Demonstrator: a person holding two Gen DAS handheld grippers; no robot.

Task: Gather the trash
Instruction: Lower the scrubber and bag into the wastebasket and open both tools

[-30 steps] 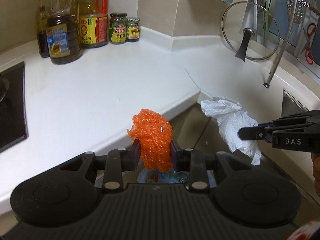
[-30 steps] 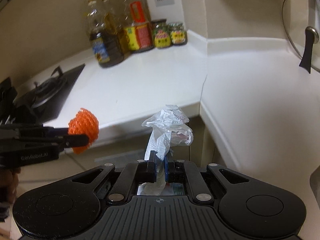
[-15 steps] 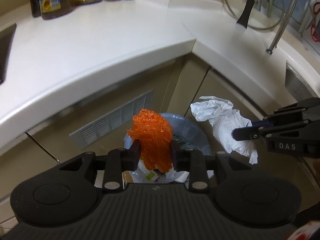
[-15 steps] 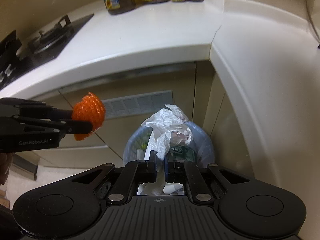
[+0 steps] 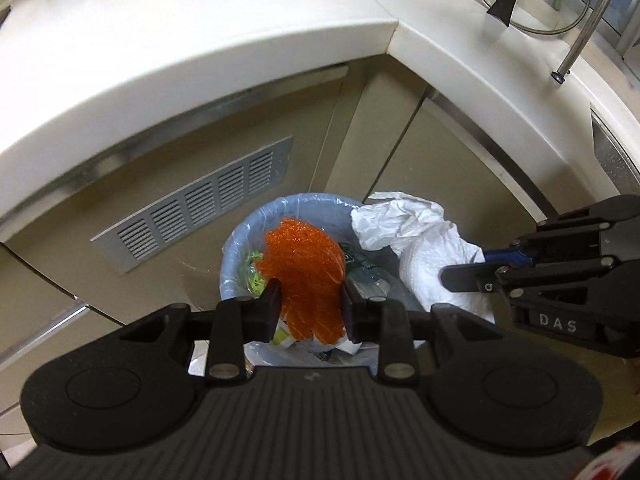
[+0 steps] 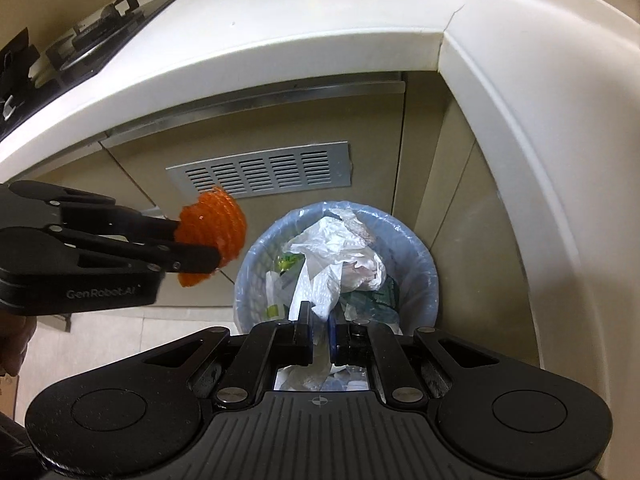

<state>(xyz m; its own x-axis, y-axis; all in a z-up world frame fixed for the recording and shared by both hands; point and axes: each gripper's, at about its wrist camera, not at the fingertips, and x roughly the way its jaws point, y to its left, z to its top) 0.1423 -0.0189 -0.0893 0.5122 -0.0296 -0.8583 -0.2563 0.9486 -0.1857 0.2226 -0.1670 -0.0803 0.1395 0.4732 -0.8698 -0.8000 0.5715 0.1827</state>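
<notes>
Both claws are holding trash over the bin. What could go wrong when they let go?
The orange mesh ball in the left claw looks off to the side of the trash bin in the right wrist view, so it might land on the floor. The crumpled white paper in the right claw is light and wide, and could catch on the rim.

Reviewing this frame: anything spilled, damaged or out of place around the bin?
Nothing spilled. The orange mesh wad and the crumpled white paper are each clamped in a gripper above the lined bin, not yet dropped. Only oddity: a thin hairline crack in the white countertop at the corner seam.
</notes>
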